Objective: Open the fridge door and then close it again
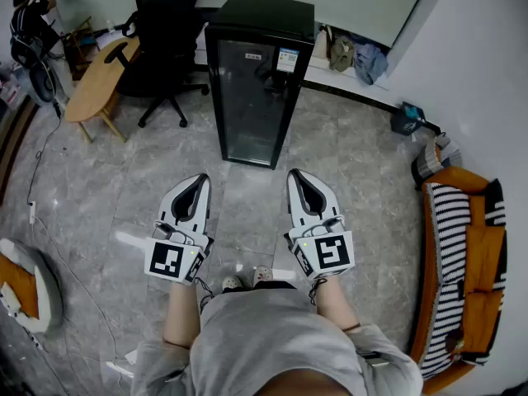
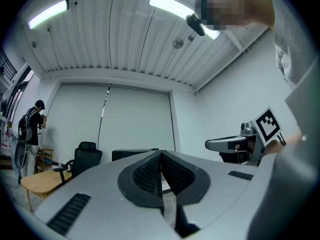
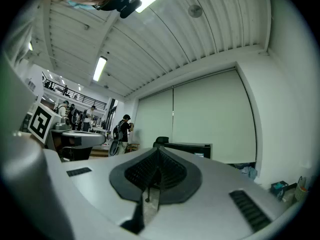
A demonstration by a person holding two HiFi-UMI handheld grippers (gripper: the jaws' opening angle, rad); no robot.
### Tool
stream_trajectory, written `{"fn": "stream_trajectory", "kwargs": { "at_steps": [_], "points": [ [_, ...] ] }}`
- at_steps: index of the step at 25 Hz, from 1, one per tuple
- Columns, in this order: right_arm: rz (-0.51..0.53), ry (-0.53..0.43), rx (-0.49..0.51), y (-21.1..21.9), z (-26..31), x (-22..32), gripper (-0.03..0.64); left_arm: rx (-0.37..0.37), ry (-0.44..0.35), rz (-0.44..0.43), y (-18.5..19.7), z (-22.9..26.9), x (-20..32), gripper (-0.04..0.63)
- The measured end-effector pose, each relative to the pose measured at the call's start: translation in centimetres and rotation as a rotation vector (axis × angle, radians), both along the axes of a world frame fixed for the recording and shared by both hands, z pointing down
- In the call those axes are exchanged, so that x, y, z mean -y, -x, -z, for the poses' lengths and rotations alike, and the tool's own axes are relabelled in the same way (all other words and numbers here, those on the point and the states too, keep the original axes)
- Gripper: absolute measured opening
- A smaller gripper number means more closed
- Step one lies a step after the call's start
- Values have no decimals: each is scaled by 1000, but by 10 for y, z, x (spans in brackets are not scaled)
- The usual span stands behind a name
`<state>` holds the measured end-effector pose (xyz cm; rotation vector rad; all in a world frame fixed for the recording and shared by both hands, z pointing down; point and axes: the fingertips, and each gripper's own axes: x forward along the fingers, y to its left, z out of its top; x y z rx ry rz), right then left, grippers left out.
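Grey stone floor [image 1: 355, 163] runs up to the black fridge [image 1: 257, 81], which stands by the far wall. Its glass door looks shut, though it is hard to tell from above. The left gripper [image 1: 196, 184] and right gripper [image 1: 301, 180] are side by side, well apart from the fridge, each with its jaws pressed together.
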<state>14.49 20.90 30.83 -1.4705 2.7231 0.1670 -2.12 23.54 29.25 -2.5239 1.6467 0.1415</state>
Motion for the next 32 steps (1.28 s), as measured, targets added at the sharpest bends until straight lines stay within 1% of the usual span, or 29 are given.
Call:
{"fn": "stream_trajectory", "kwargs": {
  "at_steps": [7,13,20,24,28,32],
  "points": [
    [3,-1,1,-4,1,7,25,3,4,4,-5,0,8,15],
    [12,-5,4,-12,1,16,25,11,3,2,-17,0,16,15],
    [32,-14,5,-20,-2,31,25,26,-11,26,-28,3,26,15],
    [61,-2,16,-23,-7,36,25,32,-3,43,-34,-1,27,15],
    [76,8,28,-21,-8,43,25,39,14,56,-33,-5,31,15],
    [73,24,33,-13,-14,57,25,29,21,61,-24,-9,45,15]
  ]
}}
